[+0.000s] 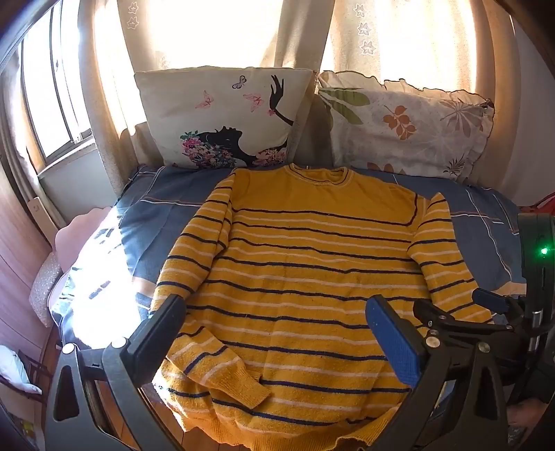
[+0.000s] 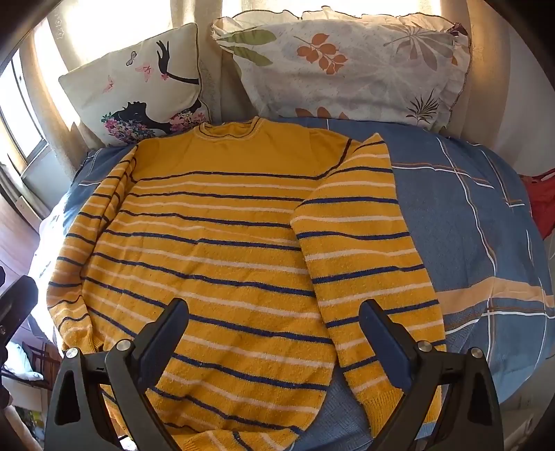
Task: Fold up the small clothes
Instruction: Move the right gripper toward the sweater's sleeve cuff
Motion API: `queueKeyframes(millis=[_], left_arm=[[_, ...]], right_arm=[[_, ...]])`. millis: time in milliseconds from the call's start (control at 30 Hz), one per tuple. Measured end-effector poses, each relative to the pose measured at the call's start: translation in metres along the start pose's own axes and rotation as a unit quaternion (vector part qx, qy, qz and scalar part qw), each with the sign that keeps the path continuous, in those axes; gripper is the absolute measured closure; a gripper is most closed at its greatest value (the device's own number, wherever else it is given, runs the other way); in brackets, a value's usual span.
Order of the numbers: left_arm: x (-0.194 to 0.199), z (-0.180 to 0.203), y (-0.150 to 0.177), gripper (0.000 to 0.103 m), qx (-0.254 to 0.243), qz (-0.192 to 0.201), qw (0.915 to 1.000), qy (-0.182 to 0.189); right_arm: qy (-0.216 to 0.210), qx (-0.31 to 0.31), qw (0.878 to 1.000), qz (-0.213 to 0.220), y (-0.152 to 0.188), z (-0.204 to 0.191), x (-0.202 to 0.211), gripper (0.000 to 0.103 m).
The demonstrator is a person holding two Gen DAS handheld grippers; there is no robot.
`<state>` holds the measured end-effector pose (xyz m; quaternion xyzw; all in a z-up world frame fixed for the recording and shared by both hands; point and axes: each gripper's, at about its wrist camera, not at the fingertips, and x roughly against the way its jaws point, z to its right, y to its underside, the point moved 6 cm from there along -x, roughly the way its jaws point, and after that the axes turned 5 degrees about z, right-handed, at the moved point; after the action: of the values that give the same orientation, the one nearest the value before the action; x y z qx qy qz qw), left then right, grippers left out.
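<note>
A yellow sweater (image 1: 295,277) with dark blue and white stripes lies spread flat, front up, on a bed covered in a blue plaid sheet (image 2: 468,215), its neckline toward two pillows at the head: a butterfly pillow (image 1: 222,114) with a black silhouette of a woman, and a leaf-print pillow (image 2: 343,59) beside it. Both sleeves run down along the body; the cuff on the sunlit side bends inward across the lower hem, while the other sleeve lies straight beside the body on the sheet. The left gripper (image 1: 277,329) hangs over the lower part of the sweater with its two fingers spread wide apart and nothing between them but the striped knit below; whether the tips touch the cloth cannot be told. The right gripper (image 2: 274,329) is likewise wide apart, poised over the lower body of the sweater, its one finger above the torso and the other above the straight sleeve. From the left camera the right tool shows at the edge, close to that sleeve's cuff. Bright curtains (image 1: 215,31) hang behind the pillows.
</note>
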<state>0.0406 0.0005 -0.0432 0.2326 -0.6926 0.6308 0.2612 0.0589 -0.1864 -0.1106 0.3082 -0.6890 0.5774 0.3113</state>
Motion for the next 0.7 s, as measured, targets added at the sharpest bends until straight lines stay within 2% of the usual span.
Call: queueKeyframes(millis=[567, 700], left_arm=[[0.013, -0.020, 0.023, 0.000, 0.028, -0.015, 0.9993, -0.022], [0.009, -0.021, 0.025, 0.000, 0.035, -0.011, 0.9992, -0.016]], right_arm=[[-0.019, 0.003, 0.999, -0.033, 0.019, -0.013, -0.009, 0.003], [-0.018, 0.003, 0.999, -0.038, 0.021, -0.011, -0.011, 0.003]])
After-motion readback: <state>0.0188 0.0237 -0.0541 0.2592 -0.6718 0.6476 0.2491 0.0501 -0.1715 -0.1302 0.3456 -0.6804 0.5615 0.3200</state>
